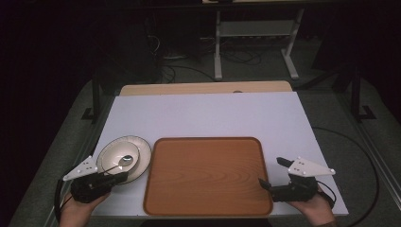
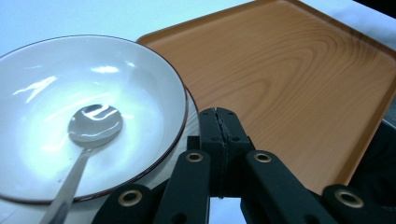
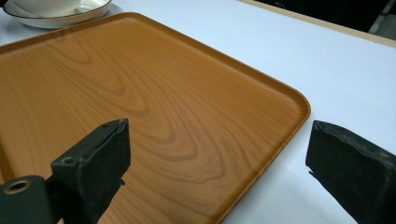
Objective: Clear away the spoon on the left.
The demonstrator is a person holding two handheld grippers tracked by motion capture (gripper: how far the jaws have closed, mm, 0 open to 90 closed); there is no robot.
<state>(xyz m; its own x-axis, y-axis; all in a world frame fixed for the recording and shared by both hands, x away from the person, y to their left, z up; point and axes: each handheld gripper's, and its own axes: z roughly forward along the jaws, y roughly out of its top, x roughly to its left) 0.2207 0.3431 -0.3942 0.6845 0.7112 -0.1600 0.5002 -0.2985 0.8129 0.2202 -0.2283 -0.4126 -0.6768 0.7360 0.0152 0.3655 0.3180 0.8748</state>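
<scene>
Black left gripper (image 1: 124,176) jaws pressed flat together, nothing between them, tips just above the near-right rim of the bowl (image 2: 56,84). Right gripper (image 1: 273,173) jaws spread wide, empty, straddling the tray's (image 1: 208,176) right edge near its near-right corner. White bowl sits on a plate (image 1: 144,156) at near left of the table (image 1: 208,116), just beside the tray's left edge. Metal spoon (image 2: 91,128) lies in the bowl, handle out over the near rim. Wood-grain tray bare, centre-near on the table.
</scene>
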